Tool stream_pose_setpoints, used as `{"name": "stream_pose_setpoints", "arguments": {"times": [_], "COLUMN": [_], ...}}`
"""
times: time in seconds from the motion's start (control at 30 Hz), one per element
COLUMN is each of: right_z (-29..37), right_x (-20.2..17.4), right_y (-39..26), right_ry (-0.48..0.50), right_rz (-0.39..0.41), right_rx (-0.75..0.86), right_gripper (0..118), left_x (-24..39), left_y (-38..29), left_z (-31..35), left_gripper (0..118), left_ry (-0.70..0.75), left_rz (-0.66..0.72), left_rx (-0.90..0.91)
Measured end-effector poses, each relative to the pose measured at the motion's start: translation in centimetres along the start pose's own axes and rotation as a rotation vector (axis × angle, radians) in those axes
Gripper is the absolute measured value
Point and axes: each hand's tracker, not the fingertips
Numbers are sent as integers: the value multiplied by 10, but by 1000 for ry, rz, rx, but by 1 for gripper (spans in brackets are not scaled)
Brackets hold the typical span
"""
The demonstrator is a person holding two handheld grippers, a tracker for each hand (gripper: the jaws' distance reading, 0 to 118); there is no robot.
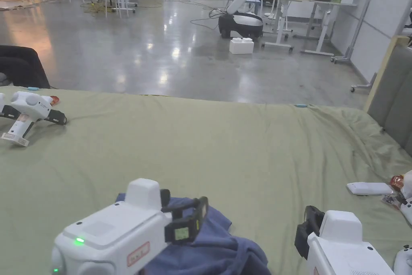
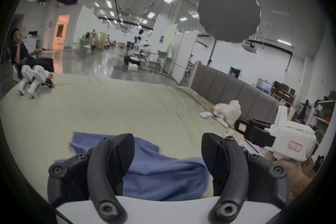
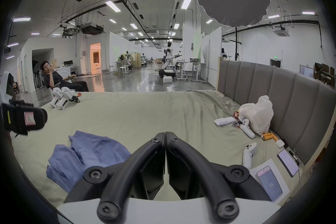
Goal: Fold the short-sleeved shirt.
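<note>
A crumpled blue short-sleeved shirt lies on the near part of a green bed sheet. My left gripper hovers over the shirt's near left side. In the left gripper view its jaws stand wide open, with the blue shirt below and between them and nothing gripped. My right gripper is to the right of the shirt, above bare sheet. In the right gripper view its jaws are shut tip to tip on nothing, and the shirt lies to their left.
Two spare grippers rest at the bed's far left. A white remote, a plastic bag, controllers and phones lie along the right, by the grey headboard. A person sits beyond the far left corner.
</note>
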Motion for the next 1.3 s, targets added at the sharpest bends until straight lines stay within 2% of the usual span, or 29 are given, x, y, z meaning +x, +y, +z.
{"name": "stream_pose_setpoints", "arguments": {"times": [0.1, 0.17, 0.27, 0.37, 0.43, 0.7, 0.8, 1.03, 1.17, 1.23, 1.3], "right_z": [0, 0, 2, 6, 8, 9, 7, -3, -9, -12, -15], "right_x": [-14, -24, -36, -46, -50, -55, -54, -47, -46, -46, -47], "right_y": [6, 11, 17, 24, 27, 32, 26, 8, 3, 1, -1], "right_ry": [15, 24, 22, 20, 13, 1, 6, 9, 9, 8, 2], "right_rz": [16, 16, 4, 4, 4, -16, 7, 20, 31, 37, 41], "right_rx": [26, 45, 80, 128, 145, 154, 133, 53, 23, 14, 5], "right_gripper": [0, 0, 0, 0, 0, 0, 0, 0, 0, 0, 0], "left_x": [-16, -27, -37, -41, -41, -49, -74, -177, -226, -241, -248], "left_y": [10, 14, 15, 13, 10, 1, -11, -39, -45, -49, -55], "left_z": [19, 30, 41, 50, 57, 54, 48, 8, -28, -44, -59], "left_gripper": [77, 68, 44, 2, 0, 0, 0, 0, 2, 21, 53], "left_ry": [151, 243, 337, 379, 409, 438, 465, 479, 415, 433, 453], "left_rz": [-43, -74, -105, -107, -121, -135, -62, 163, 278, 294, 286], "left_rx": [51, 80, 115, 162, 213, 150, 53, -231, -372, -429, -481]}}
